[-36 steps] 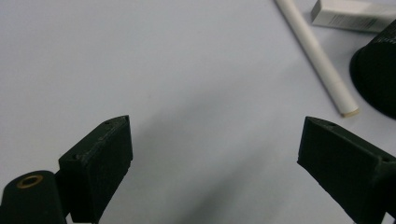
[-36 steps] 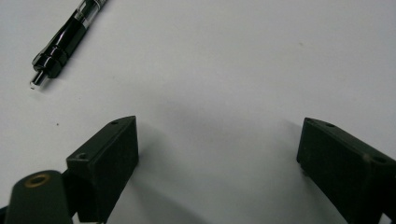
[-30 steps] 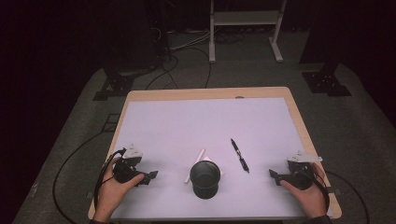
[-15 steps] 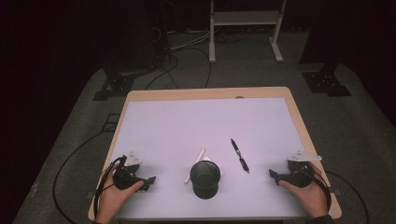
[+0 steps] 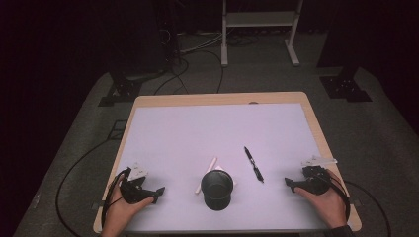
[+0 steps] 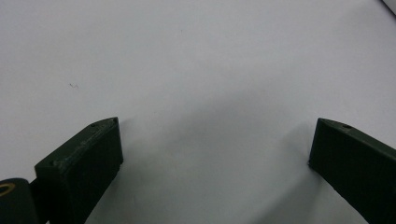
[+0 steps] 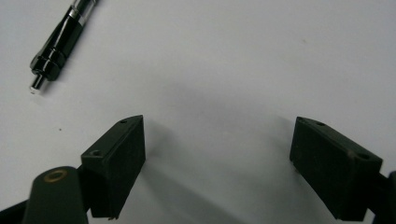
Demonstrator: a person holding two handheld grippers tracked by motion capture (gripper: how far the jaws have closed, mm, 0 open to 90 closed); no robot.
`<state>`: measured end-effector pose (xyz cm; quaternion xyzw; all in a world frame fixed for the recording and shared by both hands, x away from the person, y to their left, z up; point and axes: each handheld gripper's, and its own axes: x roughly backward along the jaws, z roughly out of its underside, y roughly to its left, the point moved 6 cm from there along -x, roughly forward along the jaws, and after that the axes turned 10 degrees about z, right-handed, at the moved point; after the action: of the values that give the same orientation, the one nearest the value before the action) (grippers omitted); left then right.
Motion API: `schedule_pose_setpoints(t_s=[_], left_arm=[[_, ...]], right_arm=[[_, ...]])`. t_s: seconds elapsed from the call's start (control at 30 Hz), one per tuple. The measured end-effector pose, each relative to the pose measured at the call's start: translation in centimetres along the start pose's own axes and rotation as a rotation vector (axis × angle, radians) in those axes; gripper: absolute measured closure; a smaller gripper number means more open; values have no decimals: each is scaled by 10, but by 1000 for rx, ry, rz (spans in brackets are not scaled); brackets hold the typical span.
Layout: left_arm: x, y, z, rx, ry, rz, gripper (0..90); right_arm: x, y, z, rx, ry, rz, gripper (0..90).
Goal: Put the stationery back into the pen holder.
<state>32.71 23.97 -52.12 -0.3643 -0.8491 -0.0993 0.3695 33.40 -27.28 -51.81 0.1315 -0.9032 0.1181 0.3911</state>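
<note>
Roughly: both tools idle at the near edge of the bench [image 5: 148, 128], nothing held. Left hand-held gripper [image 5: 159, 190] near the near-left corner, jaws spread wide over bare surface, just been opening, nothing between them. Right hand-held gripper [image 5: 288, 183] near the near-right corner, jaws also spread though they just closed a little, still nothing between them.

Nearest thing to the right one is the pen [image 5: 253, 164], lying flat toward the near edge, right of the dark cup [image 5: 217, 189] and apart from it; in the right gripper view its tip end [image 7: 55, 51] sits up-left of the jaws, not between them. A white stick [image 5: 206, 175] lies left of the cup, seemingly touching it.

Pen is likely light, stiff, smooth and round, so it may roll or slip. Best pinched across the barrel near the middle, jaws square to its length. Cup looks light and rigid; take it by the rim.
</note>
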Motion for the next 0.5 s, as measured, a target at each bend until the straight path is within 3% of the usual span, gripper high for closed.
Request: schedule_pose_setpoints(t_s=[0.5], left_arm=[[0,0,0,-3,2,0,15]], right_arm=[[0,5,-14,-4,-1,-27,254]])
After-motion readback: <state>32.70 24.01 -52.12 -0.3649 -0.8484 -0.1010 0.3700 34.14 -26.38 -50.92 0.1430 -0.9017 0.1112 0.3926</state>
